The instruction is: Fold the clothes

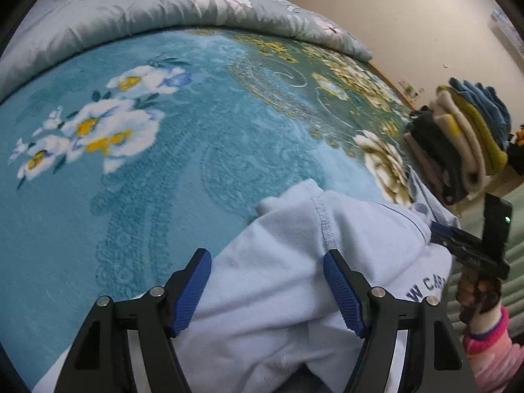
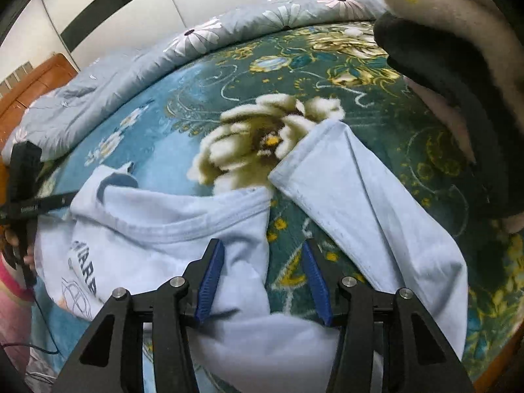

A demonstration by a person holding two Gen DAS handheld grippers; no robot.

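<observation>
The shirt (image 2: 163, 229), a pale blue soft knit garment with a stitched ribbed neckline, dark printed lettering and a line drawing on its front, lies partly bunched on the near edge of the blanket (image 1: 147, 170). One sleeve (image 2: 360, 203) extends flat and tapered toward the far right, its cuff end resting on a large cream flower in the blanket pattern. The blanket is a plush, embossed pile fabric in teal and dark green, with white, yellow and cream floral motifs and raised scroll patterns. The left gripper (image 1: 267, 291) is positioned over the body of the shirt with its jaws wide apart; the ribbed blue pads (image 1: 191, 291) do not press on the cloth. The right gripper (image 2: 262, 281) is positioned above the gap between the shirt body and the sleeve; its jaws are parted, and no cloth is clamped between them. A smooth grey quilt (image 1: 163, 13) with a printed daisy pattern lies rolled along the far edge of the bed. A stack of folded clothes (image 1: 458, 137) in cream, dark, mustard and blue stands on the right, close to the sleeve.
</observation>
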